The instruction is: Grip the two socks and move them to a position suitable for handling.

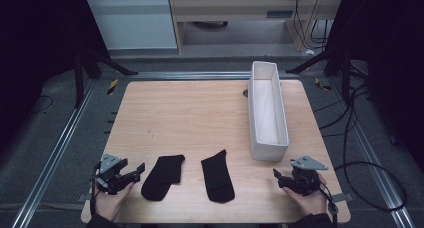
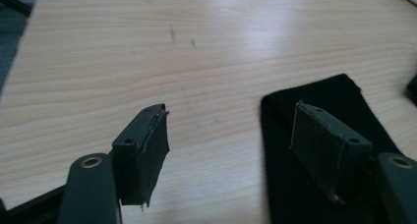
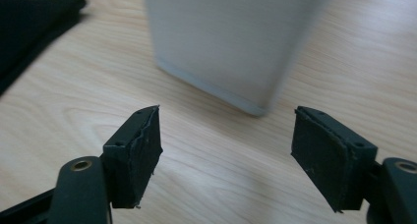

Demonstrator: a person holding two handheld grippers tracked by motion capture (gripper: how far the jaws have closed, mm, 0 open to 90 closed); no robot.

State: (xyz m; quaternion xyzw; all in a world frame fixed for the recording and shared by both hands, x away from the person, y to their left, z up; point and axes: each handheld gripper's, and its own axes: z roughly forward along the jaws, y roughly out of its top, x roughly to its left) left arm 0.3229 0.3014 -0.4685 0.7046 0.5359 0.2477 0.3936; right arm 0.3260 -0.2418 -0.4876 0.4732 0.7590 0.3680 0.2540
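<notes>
Two flat black fabric socks lie on the pale wooden table point(image 1: 200, 113), side by side but apart, between the two grippers. The left gripper point(image 2: 231, 150) has its jaws spread wide with nothing between them; the nearer black sock point(image 2: 319, 135) lies just under and ahead of its right-hand jaw, while the left-hand jaw stands over bare wood. The right gripper point(image 3: 226, 150) is likewise spread and empty, facing the near end of the long white open box point(image 3: 231, 42) straight ahead of its jaws, with the second black sock point(image 3: 34, 22) off beyond its left-hand jaw. Such socks are probably light, limp and not fragile; a pinch at a cuff or folded edge should lift one, though it will droop.
</notes>
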